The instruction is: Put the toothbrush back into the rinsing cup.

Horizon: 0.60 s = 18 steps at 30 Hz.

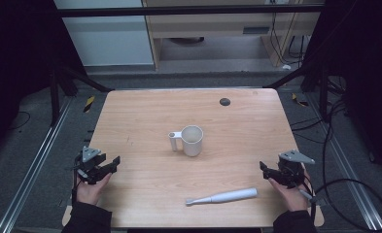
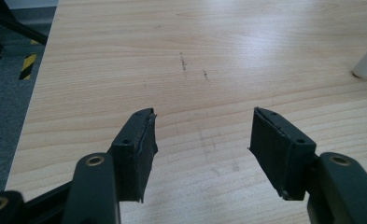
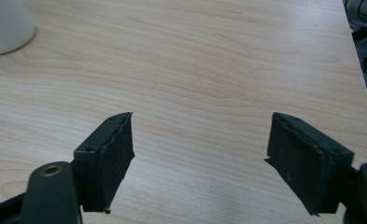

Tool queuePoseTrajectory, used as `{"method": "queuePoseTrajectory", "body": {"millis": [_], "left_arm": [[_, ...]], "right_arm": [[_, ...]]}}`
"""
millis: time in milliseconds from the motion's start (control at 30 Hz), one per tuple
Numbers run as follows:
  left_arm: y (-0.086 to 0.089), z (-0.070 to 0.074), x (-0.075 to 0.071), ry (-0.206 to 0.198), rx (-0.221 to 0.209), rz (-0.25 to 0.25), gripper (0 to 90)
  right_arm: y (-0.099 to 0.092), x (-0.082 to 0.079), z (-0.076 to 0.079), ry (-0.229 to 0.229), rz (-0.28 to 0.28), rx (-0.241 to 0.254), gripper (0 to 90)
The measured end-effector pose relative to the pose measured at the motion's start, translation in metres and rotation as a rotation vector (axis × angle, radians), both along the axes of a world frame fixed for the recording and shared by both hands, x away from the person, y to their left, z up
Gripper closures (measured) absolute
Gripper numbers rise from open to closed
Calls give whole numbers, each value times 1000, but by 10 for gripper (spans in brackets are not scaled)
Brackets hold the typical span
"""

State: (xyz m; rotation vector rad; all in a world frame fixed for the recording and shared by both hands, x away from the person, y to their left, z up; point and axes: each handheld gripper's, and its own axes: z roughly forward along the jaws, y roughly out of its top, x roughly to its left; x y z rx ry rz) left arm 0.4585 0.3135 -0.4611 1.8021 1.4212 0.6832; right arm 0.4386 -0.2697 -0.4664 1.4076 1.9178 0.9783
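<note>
On a bare wooden counter (image 1: pixel 145 116), two grippers wait with nothing held.

Left gripper (image 1: pixel 101 167) and right gripper (image 1: pixel 271 173) sit at opposite edges, fingers (image 3: pixel 107 156) spread apart, likely staged for a reach: the white toothbrush (image 1: pixel 222 196) lies nearest the right gripper, the handled white cup (image 1: pixel 190 140) upright mid-counter.

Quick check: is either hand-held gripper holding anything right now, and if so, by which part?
Nothing is held. The left hand-held gripper and the right hand-held gripper both stand open over bare table, apart from the white cup and toothbrush.
</note>
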Motion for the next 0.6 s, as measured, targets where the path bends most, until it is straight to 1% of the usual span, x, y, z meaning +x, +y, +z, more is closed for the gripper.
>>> {"method": "queuePoseTrajectory", "body": {"millis": [67,133,167,233,300,333,400,467,500,533,567,600], "left_arm": [[0,0,0,3,-2,0,406],[-1,0,-1,7,-5,-1,411],[-1,0,-1,7,-5,-1,412],[-3,0,-2,6,-7,-7,415],[-4,0,-3,0,-8,-16,433],[-5,0,-3,3,-7,-21,433],[-7,0,-3,3,7,-31,443],[-7,0,-4,2,9,-33,443],[-7,0,-4,2,9,-33,443],[-7,0,-3,2,9,-34,443],[-7,0,-3,5,8,-33,443],[-6,-1,-3,7,8,-32,443]], "right_arm": [[2,-3,2,-6,16,-1,270],[4,-6,5,-15,36,9,301],[4,-6,5,-15,36,9,301],[7,-8,6,-17,56,13,322],[11,-10,9,-16,85,5,354],[11,-10,9,-16,85,5,354],[16,-13,11,-17,117,8,381],[20,-14,13,-19,137,13,400],[20,-14,13,-19,137,13,400],[24,-15,15,-15,170,38,425],[26,-15,15,-14,188,39,433],[29,-15,16,-5,193,30,438]]}}
